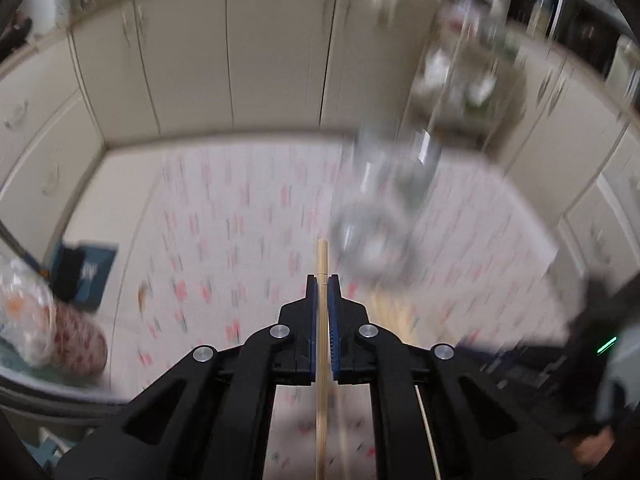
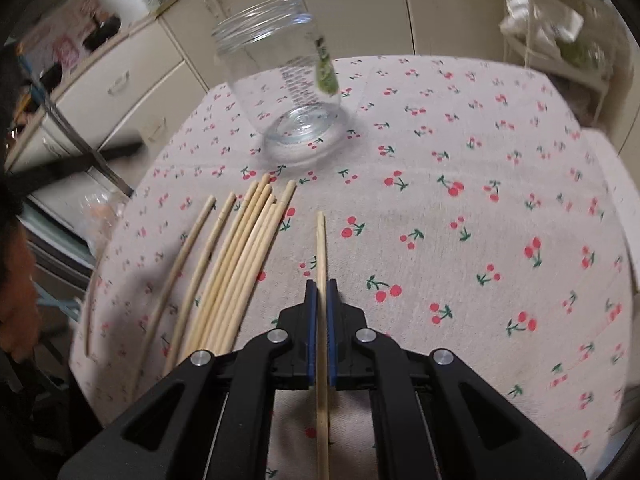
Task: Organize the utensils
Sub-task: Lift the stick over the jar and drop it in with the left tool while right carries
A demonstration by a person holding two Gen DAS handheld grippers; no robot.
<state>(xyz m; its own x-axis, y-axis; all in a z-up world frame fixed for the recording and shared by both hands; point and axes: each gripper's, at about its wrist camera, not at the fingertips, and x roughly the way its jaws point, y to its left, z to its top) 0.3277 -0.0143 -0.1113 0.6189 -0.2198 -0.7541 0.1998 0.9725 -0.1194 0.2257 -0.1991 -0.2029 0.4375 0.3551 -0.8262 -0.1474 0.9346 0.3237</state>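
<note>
Left gripper: jaws clamped on a single wooden chopstick, stick running straight down the centreline between the blue pads, tip poking out past the jaw ends. Left wrist view is heavily motion-blurred; the clear glass jar shows up ahead and slightly right of the tip as a smeared shape, can't tell whether it is upright. Below and right of the jaws a pale blur of loose chopsticks on the cherry-print tablecloth. Right gripper: jaws clamped on another chopstick, also along the centreline, tip extending forward over the cloth covering the desk. Right wrist view is sharp: the jar stands on the cloth ahead of the gripper, mouth up, looks empty, printed label on one side. Pile of chopsticks lies flat on the cloth left of the right gripper, tips fanned toward the jar base and near it but not touching; two sticks sit slightly apart on the left edge of the pile. Cream cabinets behind the desk, wire rack with white items at far right. Dark blue box and a plastic-wrapped package at the left edge in the left wrist view.
</note>
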